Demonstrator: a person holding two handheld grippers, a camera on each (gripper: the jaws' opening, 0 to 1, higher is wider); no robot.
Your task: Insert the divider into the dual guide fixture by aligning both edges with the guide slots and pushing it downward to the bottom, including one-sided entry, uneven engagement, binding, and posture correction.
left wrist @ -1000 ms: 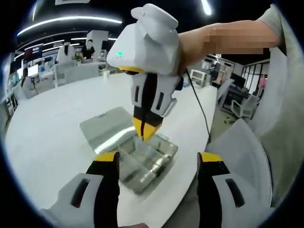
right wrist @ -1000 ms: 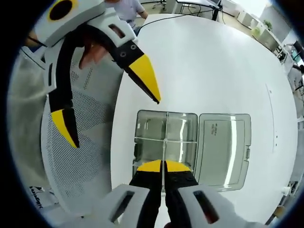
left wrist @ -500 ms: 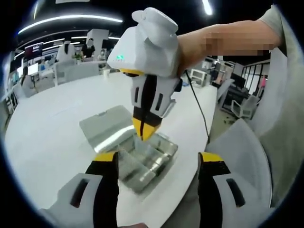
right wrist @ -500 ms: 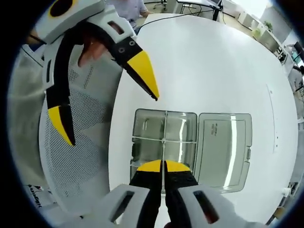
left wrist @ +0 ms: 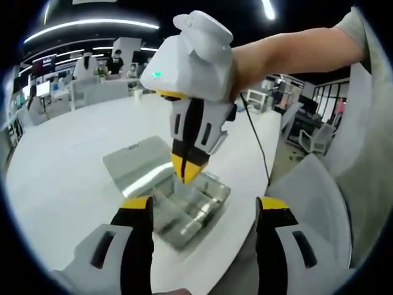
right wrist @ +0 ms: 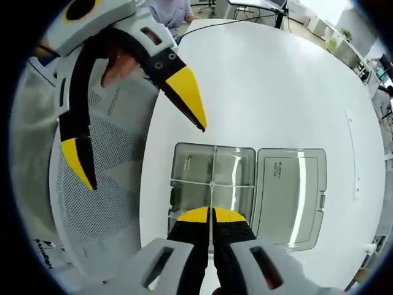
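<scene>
A clear plastic box [right wrist: 187, 178] with guide slots sits on the white table, its hinged lid [right wrist: 288, 190] lying open beside it. My right gripper [right wrist: 212, 215] is shut on the thin clear divider [right wrist: 213, 166], which stands on edge along the middle of the box and crosses another divider [right wrist: 233, 183] set the other way. In the left gripper view the right gripper [left wrist: 186, 171] points straight down into the box [left wrist: 199, 206]. My left gripper [left wrist: 206, 206] is open and holds nothing, hovering near the box. It also appears, open, as the left gripper [right wrist: 141, 147].
The box lies near the round white table's edge [right wrist: 147, 203], with a grey mesh chair [right wrist: 98, 203] just beyond it. A black cable [left wrist: 258, 138] runs across the table behind the box. Desks, chairs and people stand far off in the room.
Nearly nothing: the left gripper has drifted a little, and the right gripper stays shut on the divider over the box.
</scene>
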